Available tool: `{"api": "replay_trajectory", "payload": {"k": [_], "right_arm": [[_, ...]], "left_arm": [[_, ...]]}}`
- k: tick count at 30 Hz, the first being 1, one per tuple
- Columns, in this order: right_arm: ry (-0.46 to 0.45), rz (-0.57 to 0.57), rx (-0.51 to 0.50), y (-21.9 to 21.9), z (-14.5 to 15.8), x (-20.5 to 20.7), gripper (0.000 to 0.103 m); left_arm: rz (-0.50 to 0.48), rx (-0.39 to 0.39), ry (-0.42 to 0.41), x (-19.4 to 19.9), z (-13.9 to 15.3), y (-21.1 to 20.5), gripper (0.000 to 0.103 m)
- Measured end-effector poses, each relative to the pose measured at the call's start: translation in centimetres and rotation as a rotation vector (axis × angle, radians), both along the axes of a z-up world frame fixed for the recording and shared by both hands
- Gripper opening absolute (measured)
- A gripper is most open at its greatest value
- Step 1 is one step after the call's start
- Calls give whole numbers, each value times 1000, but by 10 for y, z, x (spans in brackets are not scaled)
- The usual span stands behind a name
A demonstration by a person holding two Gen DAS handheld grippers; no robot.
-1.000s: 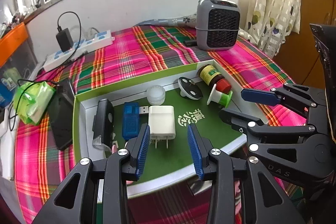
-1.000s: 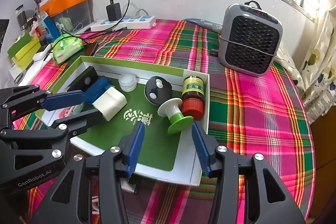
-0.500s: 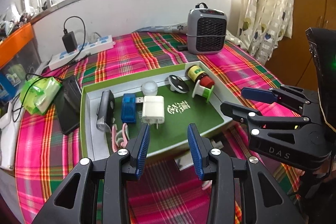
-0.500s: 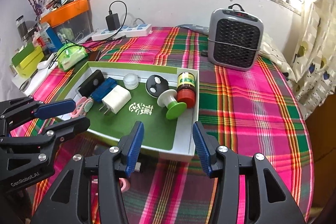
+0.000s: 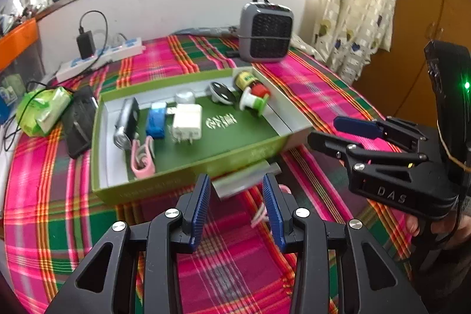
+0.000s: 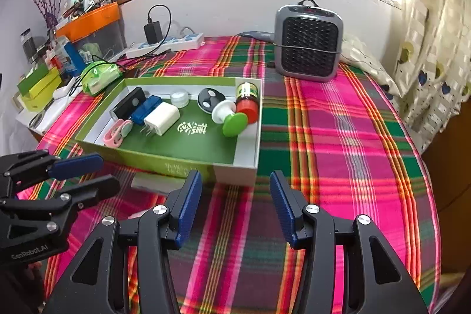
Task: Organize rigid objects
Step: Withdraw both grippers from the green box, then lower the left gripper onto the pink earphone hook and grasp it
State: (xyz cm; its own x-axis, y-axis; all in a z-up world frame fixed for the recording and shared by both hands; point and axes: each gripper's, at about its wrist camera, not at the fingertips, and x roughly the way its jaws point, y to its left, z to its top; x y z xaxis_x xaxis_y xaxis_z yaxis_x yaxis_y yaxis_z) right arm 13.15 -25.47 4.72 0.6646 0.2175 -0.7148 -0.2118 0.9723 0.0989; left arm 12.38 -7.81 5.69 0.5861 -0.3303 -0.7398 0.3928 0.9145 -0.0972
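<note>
A green box (image 5: 176, 180) (image 6: 164, 162) lies on the plaid cloth. It holds a black device (image 5: 127, 122), a blue adapter (image 5: 156, 119), a white charger (image 5: 187, 122) (image 6: 162, 117), a pink clip (image 5: 141, 158), a clear cap (image 5: 185, 96), a black round piece (image 5: 220, 91), a green-white spool (image 6: 229, 118) and a red-capped bottle (image 6: 247, 99). A grey flat piece (image 5: 244, 178) (image 6: 156, 183) and a small pink item (image 5: 282, 189) lie just in front of the box. My left gripper (image 5: 237, 184) (image 6: 79, 175) hovers open and empty above them. My right gripper (image 6: 235, 181) (image 5: 332, 128) is open and empty near the box's front right corner.
A grey heater (image 6: 307, 46) stands behind the box. A power strip (image 5: 103, 58), a green packet (image 5: 44, 111) and a black phone (image 5: 79, 122) lie to the left. An orange-lidded bin (image 6: 88, 19) and small boxes crowd the far left. Bare plaid cloth stretches right of the box.
Both grippers have drawn back from over the box toward the near side, so the box looks smaller and farther. Jaws stayed open. The things in the box have not moved.
</note>
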Motion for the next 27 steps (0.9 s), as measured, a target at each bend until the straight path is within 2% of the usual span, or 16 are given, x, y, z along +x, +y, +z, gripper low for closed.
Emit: {"api": "replay_trajectory", "payload": {"k": [9,12,22,27], "right_arm": [[6,-26,13,-11,-7,-16,49],[9,-33,17,-14,-8,-18,49],[11,-44,24,-21,-9,-21,49],[16,-47,25,-22,-10,-19,49]], "left_arm": [[-81,-2,63,-5,-20,-21,37],[-102,22,75,-4,-27,-31,37],[-106,59,101,4,-41,-40,37],[-106,73,88,7,-42,-43,37]]}}
